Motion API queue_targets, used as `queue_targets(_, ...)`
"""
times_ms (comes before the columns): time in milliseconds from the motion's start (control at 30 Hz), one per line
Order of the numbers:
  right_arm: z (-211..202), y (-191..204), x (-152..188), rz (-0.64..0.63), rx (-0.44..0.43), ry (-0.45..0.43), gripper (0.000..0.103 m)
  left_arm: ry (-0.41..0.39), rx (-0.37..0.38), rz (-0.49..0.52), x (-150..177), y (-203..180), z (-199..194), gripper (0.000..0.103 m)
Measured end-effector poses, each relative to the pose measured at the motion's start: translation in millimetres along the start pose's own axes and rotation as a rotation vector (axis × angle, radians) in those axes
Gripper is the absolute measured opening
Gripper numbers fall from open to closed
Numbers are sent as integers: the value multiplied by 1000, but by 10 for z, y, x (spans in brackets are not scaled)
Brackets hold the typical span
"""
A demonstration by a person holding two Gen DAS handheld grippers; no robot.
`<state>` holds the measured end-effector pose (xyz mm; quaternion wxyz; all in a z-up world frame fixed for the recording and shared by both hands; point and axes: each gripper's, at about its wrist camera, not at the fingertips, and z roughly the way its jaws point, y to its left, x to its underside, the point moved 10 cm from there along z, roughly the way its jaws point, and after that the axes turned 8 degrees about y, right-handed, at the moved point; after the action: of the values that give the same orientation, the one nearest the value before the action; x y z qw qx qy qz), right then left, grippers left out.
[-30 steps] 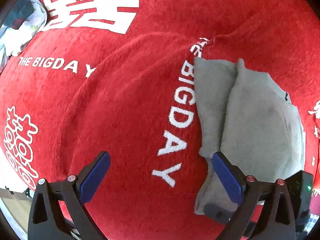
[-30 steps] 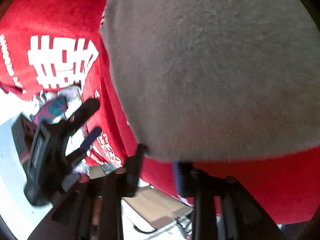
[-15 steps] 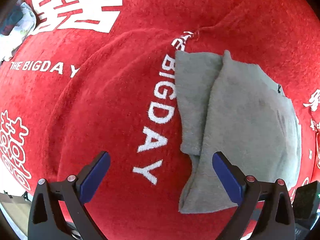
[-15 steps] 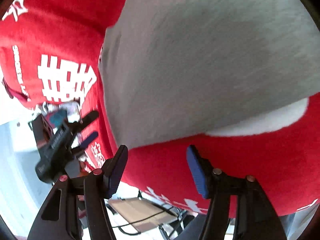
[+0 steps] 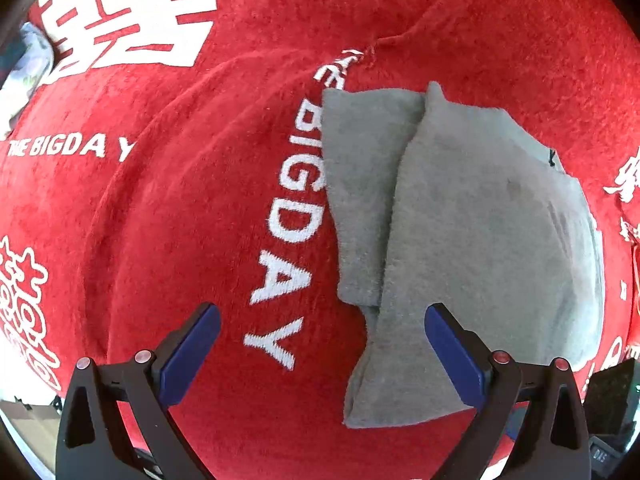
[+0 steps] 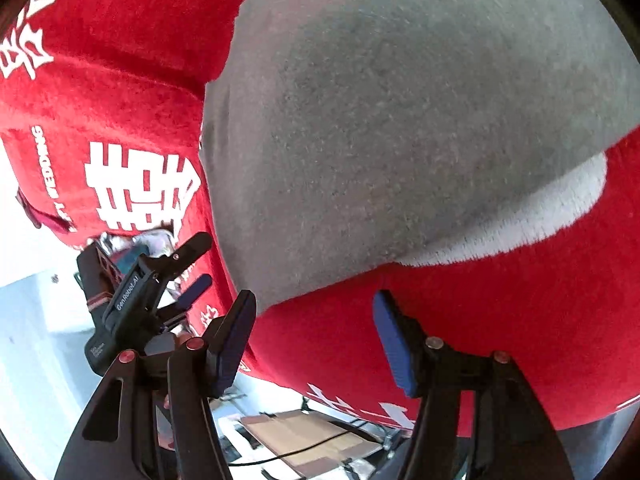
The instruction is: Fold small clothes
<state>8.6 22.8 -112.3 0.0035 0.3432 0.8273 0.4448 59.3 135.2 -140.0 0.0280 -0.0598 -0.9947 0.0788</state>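
With both tools gaping and empty, our right tool [image 6: 314, 338] having just opened, left tool [image 5: 322, 354] hovered; grey garment [image 5: 460, 240] lay folded at 2 o'clock on the red blanket [image 5: 200, 220]. Risk: plush nap dragging layers apart.

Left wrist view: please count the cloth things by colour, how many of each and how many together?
Grey: 1, the folded grey garment
Red: 1, the red blanket with white lettering under it
Pale patterned: 1, a cloth bundle at the upper left edge, too small to identify
Total: 3
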Motion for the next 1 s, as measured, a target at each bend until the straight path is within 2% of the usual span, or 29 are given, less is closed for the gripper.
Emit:
queue_targets(233, 116, 62, -191, 101, -153, -93, 65, 49, 111, -5, -92, -35, 67, 102)
queue_targets(367, 262, 211, -326, 165, -229, -86, 65, 86, 199, -13, -151, -133, 139, 102)
queue_targets(400, 285, 244, -349, 180, -241, -73, 48, 97, 231, -18, -168, -172, 157, 102)
queue_targets(433, 289, 263, -369, 188, -234, -61, 13, 104, 251, -20, -185, -194, 166, 102)
queue_targets(467, 276, 280, -376, 188, -230, -56, 9, 112, 269, -22, -210, -222, 181, 102)
queue_targets(567, 86, 515, -387, 121, -297, -53, 9, 142, 320, -26, -265, -302, 215, 102)
queue_targets(633, -44, 650, -393, 71, -313, -54, 9, 169, 381, -33, -313, -400, 233, 102)
queue_targets(767, -157, 796, -416, 4, -309, -46, 8, 202, 484, -24, -426, -712, 236, 102)
queue_targets(867, -110, 763, -387, -16, -278, -20, 8, 184, 514, 40, -504, -1021, 157, 101)
queue_targets(933, 19, 637, -317, 12, -239, 27, 8, 152, 496, 104, -541, -1208, 95, 86)
queue_targets(967, 56, 586, -295, 23, -222, 43, 9, 155, 482, 124, -539, -1273, 106, 74)
queue_targets(1000, 86, 500, -244, 32, -191, 70, 12, 158, 448, 140, -543, -1342, 144, 66)
